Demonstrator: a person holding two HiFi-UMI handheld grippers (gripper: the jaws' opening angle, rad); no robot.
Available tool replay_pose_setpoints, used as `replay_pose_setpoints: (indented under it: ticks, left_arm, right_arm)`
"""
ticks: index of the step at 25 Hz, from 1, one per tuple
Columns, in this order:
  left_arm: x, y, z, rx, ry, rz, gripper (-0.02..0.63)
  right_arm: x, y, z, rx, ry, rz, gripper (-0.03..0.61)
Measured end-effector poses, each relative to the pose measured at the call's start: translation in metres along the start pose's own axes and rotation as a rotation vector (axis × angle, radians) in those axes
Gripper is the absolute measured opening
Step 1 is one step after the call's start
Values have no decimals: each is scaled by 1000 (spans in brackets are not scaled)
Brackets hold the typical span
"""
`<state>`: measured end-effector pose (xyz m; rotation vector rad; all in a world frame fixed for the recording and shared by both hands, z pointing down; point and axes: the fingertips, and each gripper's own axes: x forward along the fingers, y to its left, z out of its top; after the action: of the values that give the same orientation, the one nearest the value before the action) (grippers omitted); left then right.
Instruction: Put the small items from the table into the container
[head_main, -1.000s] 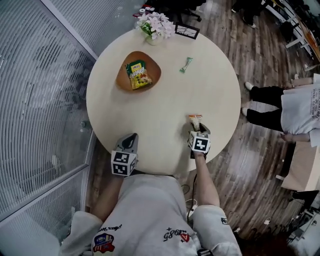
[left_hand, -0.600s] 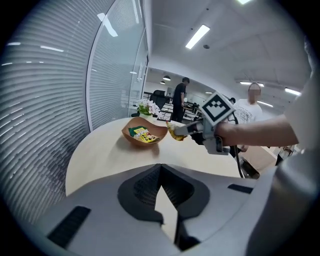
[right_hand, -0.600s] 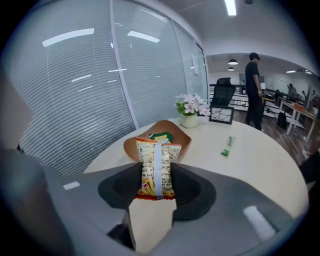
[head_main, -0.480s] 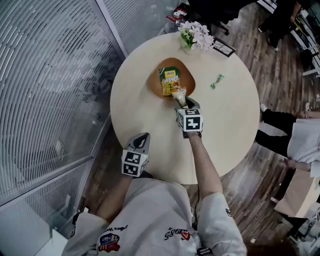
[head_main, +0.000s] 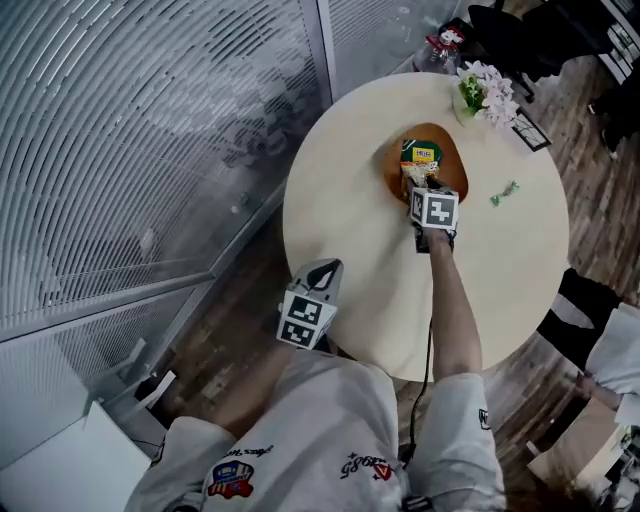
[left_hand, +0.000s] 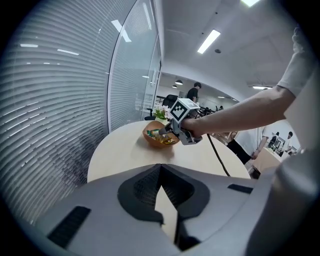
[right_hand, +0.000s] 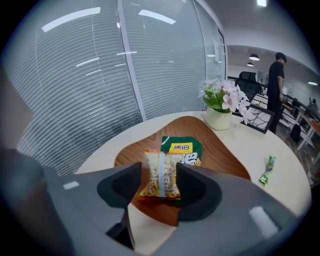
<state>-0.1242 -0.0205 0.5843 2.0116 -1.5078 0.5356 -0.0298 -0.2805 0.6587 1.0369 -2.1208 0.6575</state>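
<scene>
A wooden bowl sits on the round pale table with a green snack packet lying in it. My right gripper hangs over the bowl's near side, shut on a pale yellow snack packet. That packet hangs upright between the jaws, above the green packet and the bowl. A small green candy lies on the table right of the bowl. My left gripper hovers at the table's near left edge, jaws together and holding nothing.
A vase of pink flowers and a black-framed card stand at the table's far side. A glass wall with blinds runs along the left. A bottle stands beyond the table. A person stands far off.
My right gripper carried the yellow packet from the table's near edge across to above the bowl. The left gripper drifted slightly along the table edge. The head view swung round.
</scene>
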Motion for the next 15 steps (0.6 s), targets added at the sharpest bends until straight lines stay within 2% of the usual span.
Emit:
replay_pose_setpoints:
  ticks: [3, 7, 13, 15]
  left_arm:
    - [-4, 6, -4, -2, 1, 10, 6]
    - [-3, 9, -5, -13, -10, 12, 6]
    - [5, -9, 2, 4, -25, -16, 6]
    - [8, -20, 5, 16, -29, -28, 6]
  right_arm:
    - [-4, 5, 0, 16, -27, 7, 214]
    - [-35, 6, 7, 26, -133, -20, 211]
    - [-126, 2, -14, 26, -322, -29, 20]
    - [-156, -4, -34, 38, -355, -54, 2]
